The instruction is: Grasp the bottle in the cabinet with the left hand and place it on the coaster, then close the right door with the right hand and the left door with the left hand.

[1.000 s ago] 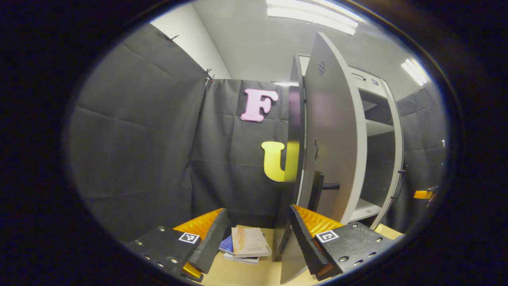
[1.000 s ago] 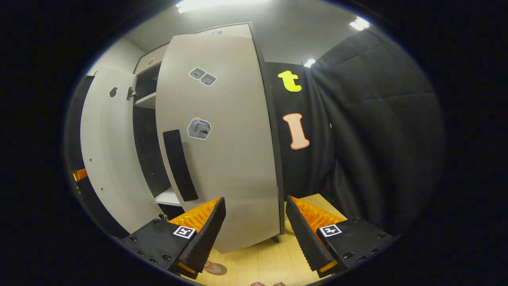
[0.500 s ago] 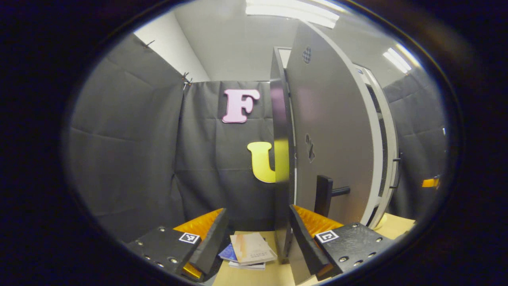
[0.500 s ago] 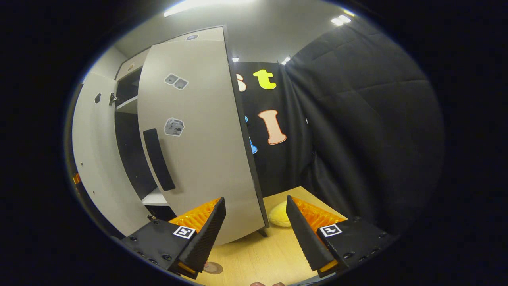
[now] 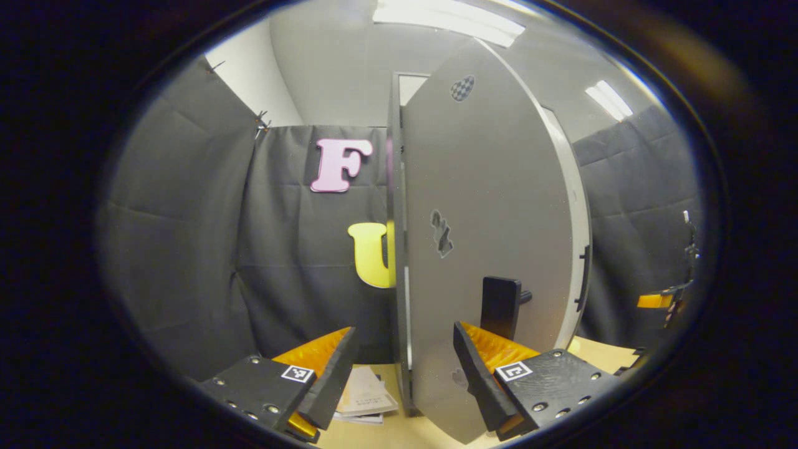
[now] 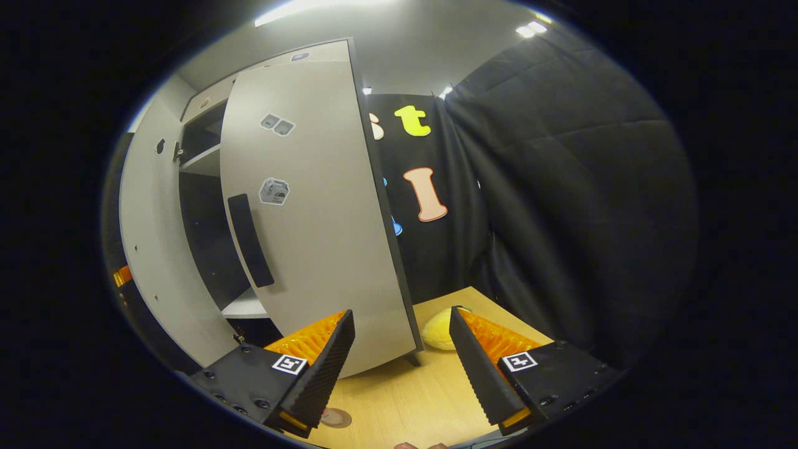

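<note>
Left gripper [image 5: 399, 374]: two black wedge fingers [image 5: 330, 386] w/ ribbed pads, orange ridged backs, mounted on black blocks w/ silver screws and a small black-and-white square marker each. Right gripper [image 6: 402, 368]: same build, black textured fingers [image 6: 318, 374], bright orange ridged backs, screw-studded black blocks, square markers, orange trim at the base.

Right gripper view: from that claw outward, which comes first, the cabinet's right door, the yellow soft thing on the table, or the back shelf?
1. Right door: its lower edge sits just beyond the right claw, left of centre.
2. Yellow soft thing: on the table, past the door's corner.
3. Shelf: inside the cabinet, upper left.
</note>
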`<state>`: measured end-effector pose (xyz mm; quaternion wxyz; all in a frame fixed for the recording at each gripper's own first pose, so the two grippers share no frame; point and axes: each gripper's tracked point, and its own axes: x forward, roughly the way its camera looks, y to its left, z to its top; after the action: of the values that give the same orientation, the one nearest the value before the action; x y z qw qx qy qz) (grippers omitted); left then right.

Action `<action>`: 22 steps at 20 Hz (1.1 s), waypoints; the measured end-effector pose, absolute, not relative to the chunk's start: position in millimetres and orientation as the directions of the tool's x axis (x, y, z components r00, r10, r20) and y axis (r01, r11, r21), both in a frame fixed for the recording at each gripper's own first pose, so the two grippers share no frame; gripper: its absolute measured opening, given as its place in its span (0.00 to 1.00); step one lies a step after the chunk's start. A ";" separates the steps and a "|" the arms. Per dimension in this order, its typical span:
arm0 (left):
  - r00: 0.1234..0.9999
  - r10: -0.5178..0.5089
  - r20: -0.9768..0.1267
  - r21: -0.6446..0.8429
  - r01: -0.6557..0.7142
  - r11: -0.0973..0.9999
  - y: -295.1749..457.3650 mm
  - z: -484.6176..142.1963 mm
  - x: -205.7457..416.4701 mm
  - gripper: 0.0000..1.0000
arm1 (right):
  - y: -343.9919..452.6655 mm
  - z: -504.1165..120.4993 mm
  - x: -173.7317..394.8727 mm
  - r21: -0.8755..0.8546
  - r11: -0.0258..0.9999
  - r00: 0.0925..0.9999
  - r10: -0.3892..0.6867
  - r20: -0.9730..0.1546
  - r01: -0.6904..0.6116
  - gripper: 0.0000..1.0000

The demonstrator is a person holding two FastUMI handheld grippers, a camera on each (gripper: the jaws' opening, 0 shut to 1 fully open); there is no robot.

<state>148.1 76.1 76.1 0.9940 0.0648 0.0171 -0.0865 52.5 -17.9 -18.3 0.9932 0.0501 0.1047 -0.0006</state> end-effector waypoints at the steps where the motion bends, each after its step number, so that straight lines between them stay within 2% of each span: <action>1: 0.982 -0.181 -0.044 0.129 0.186 0.974 66.9 76.1 150.9 0.82 | -21.7 -17.6 51.0 0.101 0.995 0.978 0.000 -0.208 0.021 0.98; 5: 0.981 -0.185 -0.050 0.120 0.190 0.974 36.8 70.9 163.3 0.83 | -37.7 -12.5 43.7 0.104 0.993 0.981 -0.039 -0.191 0.060 0.97; 6: 0.982 -0.186 -0.041 0.119 0.189 0.975 27.9 71.9 166.5 0.96 | -41.6 -11.7 42.4 0.101 0.993 0.981 -0.048 -0.189 0.068 0.97; 8: 0.976 -0.214 -0.040 0.114 0.218 0.969 3.2 71.2 176.2 0.82 | -49.0 -8.1 41.1 0.094 0.992 0.981 -0.067 -0.182 0.085 0.97; 9: 0.970 -0.241 -0.037 0.104 0.244 0.964 -11.8 69.9 178.4 0.82 | -52.4 -7.1 39.2 0.093 0.991 0.981 -0.074 -0.181 0.092 0.97; 10: 0.963 -0.267 -0.029 0.093 0.269 0.959 -25.8 71.7 177.5 0.97 | -55.1 -6.8 36.7 0.094 0.991 0.980 -0.079 -0.182 0.098 0.97; 11: 0.959 -0.282 -0.019 0.084 0.283 0.955 -35.2 73.0 175.2 0.97 | -57.7 -6.2 34.2 0.093 0.990 0.980 -0.086 -0.181 0.104 0.98; 12: 0.958 -0.285 -0.012 0.076 0.285 0.955 -40.1 75.7 173.0 0.89 | -61.5 -6.8 31.2 0.092 0.990 0.979 -0.091 -0.182 0.110 0.98; 13: 0.960 -0.279 -0.010 0.069 0.279 0.958 -37.5 75.7 170.7 0.96 | -64.8 -7.4 29.3 0.089 0.990 0.978 -0.096 -0.185 0.114 0.97; 17: 0.974 -0.226 -0.012 0.031 0.226 0.974 -23.0 76.6 152.8 0.93 | -71.4 -8.7 32.5 0.074 0.992 0.977 -0.086 -0.197 0.103 0.97; 22: 0.991 -0.127 -0.044 0.016 0.128 0.992 3.2 66.3 114.7 0.90 | -61.1 -0.8 53.4 0.076 0.997 0.979 -0.003 -0.202 0.019 0.98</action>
<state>114.7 3.2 66.3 0.9977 0.0092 0.0216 -0.0638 53.4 -61.1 -0.8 0.9941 0.0389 0.1014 -0.0056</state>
